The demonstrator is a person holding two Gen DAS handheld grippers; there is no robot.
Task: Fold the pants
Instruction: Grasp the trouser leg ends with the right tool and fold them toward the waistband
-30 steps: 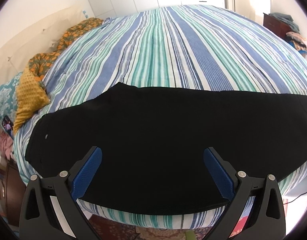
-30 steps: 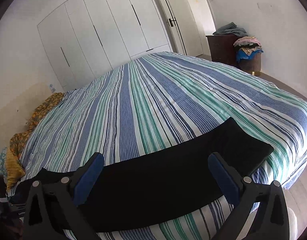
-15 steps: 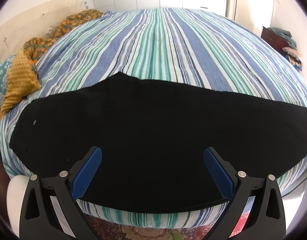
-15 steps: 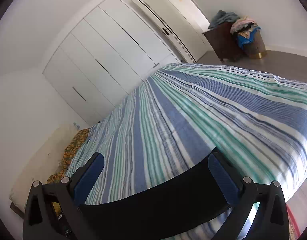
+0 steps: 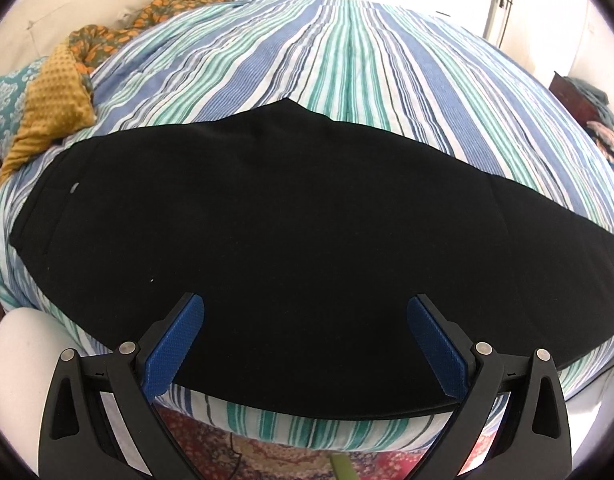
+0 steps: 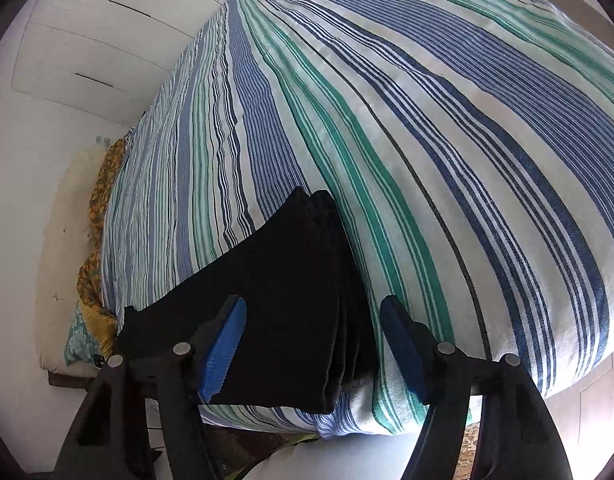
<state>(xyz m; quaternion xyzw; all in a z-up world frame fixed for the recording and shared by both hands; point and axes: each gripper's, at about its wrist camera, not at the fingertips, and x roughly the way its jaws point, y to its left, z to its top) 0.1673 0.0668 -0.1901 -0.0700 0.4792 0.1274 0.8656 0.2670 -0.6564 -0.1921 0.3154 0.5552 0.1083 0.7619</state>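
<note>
Black pants [image 5: 291,216] lie flat along the near edge of a striped bed [image 5: 347,56], waist end at the left, legs running right. My left gripper [image 5: 305,308] is open and empty, hovering over the pants' near edge around their middle. In the right wrist view the pants [image 6: 283,292] show their leg-hem end, with stacked layers at the cuff edge. My right gripper [image 6: 313,312] is open and empty, its jaws straddling that cuff edge just above it.
Yellow and floral pillows [image 5: 55,92] lie at the bed's left end. A dark dresser with piled clothes [image 5: 591,120] stands far right. White wardrobe doors [image 6: 87,52] line the far wall. A patterned rug [image 5: 291,456] lies below the bed edge.
My right gripper has swung down and right from looking across the room to hovering over the leg cuffs. My left gripper has moved closer over the pants. Both stayed open.
</note>
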